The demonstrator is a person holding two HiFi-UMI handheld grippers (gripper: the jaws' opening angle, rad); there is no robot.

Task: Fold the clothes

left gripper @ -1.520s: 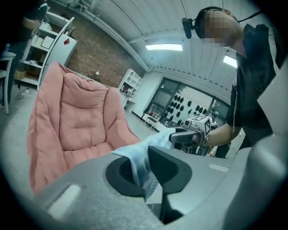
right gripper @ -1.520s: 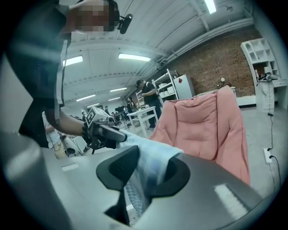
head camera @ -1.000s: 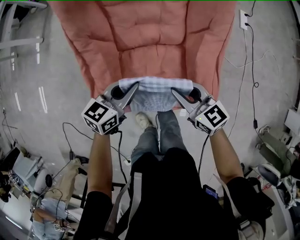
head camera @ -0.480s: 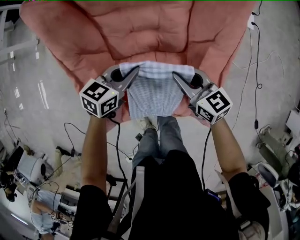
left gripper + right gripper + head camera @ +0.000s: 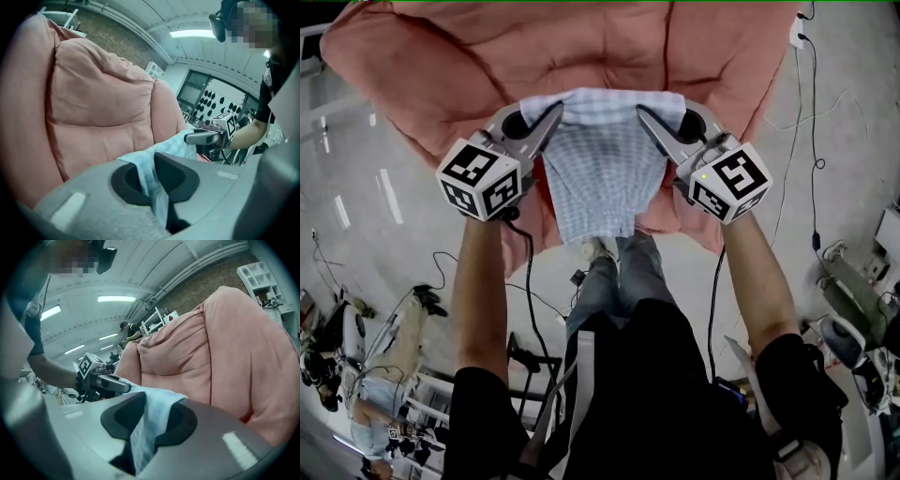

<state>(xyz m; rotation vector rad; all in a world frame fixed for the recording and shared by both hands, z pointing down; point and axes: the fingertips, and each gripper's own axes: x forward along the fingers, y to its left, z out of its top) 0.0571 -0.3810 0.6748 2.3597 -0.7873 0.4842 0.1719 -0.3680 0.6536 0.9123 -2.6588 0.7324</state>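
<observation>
Both grippers are clenched on the light-blue checked garment (image 5: 602, 173). The left gripper (image 5: 554, 112) pinches the top-left corner; in the left gripper view the fabric is sandwiched between its closed jaws and trails out toward the other gripper. The right gripper (image 5: 643, 113) pinches the top-right corner, with the same picture in the right gripper view: cloth pressed between the pads. The top edge is stretched between the two and the rest hangs free below. The garment is held up in front of the pink padded armchair (image 5: 581, 47). Its lower hem is above the person's shoe (image 5: 598, 249). Cannot tell if the cloth touches the chair.
</observation>
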